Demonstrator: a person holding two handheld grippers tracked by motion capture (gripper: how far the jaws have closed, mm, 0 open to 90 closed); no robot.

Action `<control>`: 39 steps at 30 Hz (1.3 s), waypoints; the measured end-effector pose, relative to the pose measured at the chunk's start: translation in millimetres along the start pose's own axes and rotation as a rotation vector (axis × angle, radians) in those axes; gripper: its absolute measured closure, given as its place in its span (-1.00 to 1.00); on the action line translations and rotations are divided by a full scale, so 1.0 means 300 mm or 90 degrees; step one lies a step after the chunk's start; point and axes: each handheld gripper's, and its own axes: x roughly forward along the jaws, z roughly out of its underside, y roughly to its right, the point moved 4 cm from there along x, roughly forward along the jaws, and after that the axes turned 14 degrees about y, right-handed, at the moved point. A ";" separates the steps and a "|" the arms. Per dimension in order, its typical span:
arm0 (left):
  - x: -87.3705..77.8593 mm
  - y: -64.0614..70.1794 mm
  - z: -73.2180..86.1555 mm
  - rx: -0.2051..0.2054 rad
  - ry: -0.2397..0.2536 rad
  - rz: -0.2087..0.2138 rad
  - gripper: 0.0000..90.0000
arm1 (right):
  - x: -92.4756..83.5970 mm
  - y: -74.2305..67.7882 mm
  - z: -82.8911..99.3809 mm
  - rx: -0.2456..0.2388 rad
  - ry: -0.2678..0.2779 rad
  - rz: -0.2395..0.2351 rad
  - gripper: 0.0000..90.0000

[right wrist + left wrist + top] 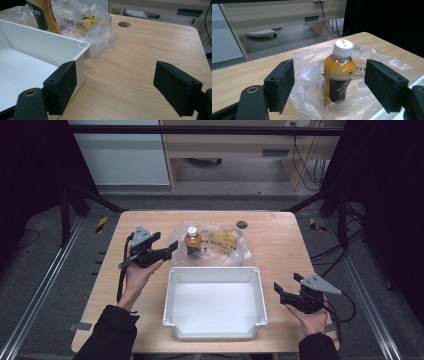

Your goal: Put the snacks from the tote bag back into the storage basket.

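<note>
A small bottle [193,241] of orange drink with a white cap stands upright on a crumpled clear plastic bag [227,251] at the back middle of the wooden table. My left gripper [169,251] is open just left of it. In the left gripper view the bottle [339,75] stands ahead between the two pads, which do not touch it, and the left gripper [332,84] holds nothing. A white tray [215,271] lies empty in front of the bag. My right gripper [287,284] is open beside the tray's right wall [50,47], the right gripper [119,86] over bare wood.
A yellow packet [223,238] lies inside the bag, behind the bottle's right side. A dark round hole [242,224] sits in the tabletop near the back edge. Black frame posts stand at both back corners. Bare wood stretches right of the tray.
</note>
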 end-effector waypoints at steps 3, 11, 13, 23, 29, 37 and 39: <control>0.012 0.004 -0.002 0.005 -0.001 0.000 -0.47 | -0.002 0.001 -0.001 0.000 0.001 0.001 -0.58; 0.048 0.020 -0.011 0.007 0.001 0.004 -0.45 | -0.003 0.001 -0.002 0.002 0.001 0.001 -0.58; 0.062 0.026 -0.012 0.010 -0.004 0.006 -0.45 | -0.003 0.002 -0.002 0.003 0.001 0.001 -0.58; 0.102 0.044 -0.018 0.012 -0.006 0.009 -0.44 | -0.002 0.000 -0.001 0.004 -0.001 0.000 -0.58; 0.124 0.044 -0.002 0.011 -0.015 0.008 -0.43 | -0.002 0.000 0.000 0.005 -0.002 -0.001 -0.57; 0.156 0.050 0.002 0.013 -0.018 0.008 -0.41 | -0.001 0.000 0.000 0.005 -0.003 -0.002 -0.57; 0.171 0.057 0.000 0.015 -0.019 0.008 -0.40 | -0.002 0.001 -0.001 0.005 -0.002 -0.001 -0.57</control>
